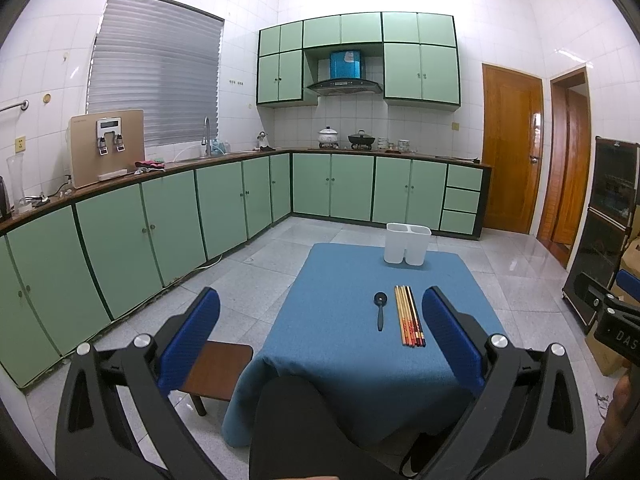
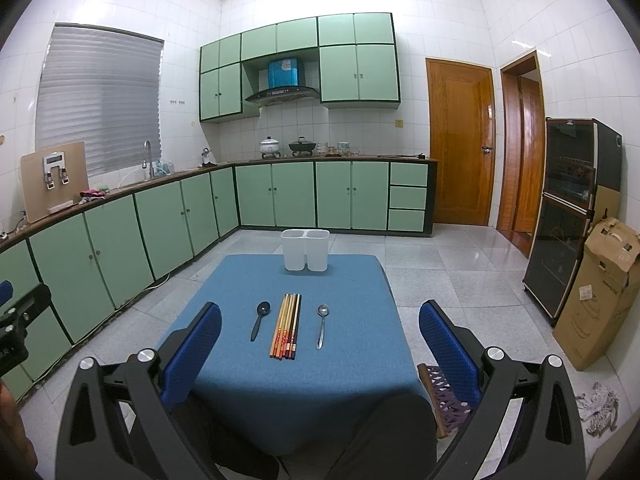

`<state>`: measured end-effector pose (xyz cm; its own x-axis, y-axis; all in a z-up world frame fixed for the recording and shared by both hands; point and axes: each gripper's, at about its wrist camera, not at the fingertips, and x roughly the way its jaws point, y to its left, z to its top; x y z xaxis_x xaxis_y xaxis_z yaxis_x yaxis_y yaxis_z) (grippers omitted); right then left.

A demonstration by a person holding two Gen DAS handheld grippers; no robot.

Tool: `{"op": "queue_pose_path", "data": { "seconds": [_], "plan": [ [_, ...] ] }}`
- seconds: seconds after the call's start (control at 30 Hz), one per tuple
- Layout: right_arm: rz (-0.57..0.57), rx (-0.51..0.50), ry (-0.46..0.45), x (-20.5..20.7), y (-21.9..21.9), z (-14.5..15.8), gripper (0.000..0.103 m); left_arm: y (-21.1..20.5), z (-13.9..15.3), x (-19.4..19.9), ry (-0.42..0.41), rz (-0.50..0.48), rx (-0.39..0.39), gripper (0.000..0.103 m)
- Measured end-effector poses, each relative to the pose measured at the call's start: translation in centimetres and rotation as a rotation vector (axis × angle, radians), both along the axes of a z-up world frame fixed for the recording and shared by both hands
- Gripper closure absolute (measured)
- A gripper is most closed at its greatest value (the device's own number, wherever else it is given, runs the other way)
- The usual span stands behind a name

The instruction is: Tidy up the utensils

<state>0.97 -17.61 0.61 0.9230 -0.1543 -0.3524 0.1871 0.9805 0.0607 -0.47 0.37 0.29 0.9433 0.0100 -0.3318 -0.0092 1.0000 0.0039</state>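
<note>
A low table with a blue cloth [image 2: 320, 380] holds a row of utensils. A black spoon [image 2: 259, 320] lies left, a bundle of several chopsticks [image 2: 286, 326] in the middle, and a metal spoon [image 2: 321, 325] right. A white two-compartment holder [image 2: 305, 250] stands at the far edge. In the left wrist view I see the cloth [image 1: 320, 344], the black spoon [image 1: 379, 312], the chopsticks [image 1: 409, 315] and the holder [image 1: 407, 243]; the metal spoon is hidden behind a finger. My left gripper [image 1: 320, 332] and right gripper [image 2: 320, 340] are open and empty, held above the near edge.
Green kitchen cabinets [image 2: 140, 228] run along the left and back walls. A small wooden stool [image 1: 218, 368] stands left of the table. A woven stool [image 2: 444, 396] sits at the right. A dark cabinet [image 2: 568, 216] and a cardboard box [image 2: 596, 300] stand at the right wall.
</note>
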Motion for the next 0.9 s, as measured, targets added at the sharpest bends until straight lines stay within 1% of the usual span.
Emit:
{"op": "queue_pose_path", "data": {
  "seconds": [0.7, 0.9],
  "plan": [
    [0.001, -0.001, -0.003, 0.18, -0.05, -0.10, 0.006, -0.03, -0.16, 0.31, -0.001, 0.002, -0.003, 0.005],
    [0.003, -0.002, -0.006, 0.32, 0.62, -0.13, 0.006, -0.08, -0.04, 0.23, -0.007, 0.007, 0.000, 0.005]
  ]
}}
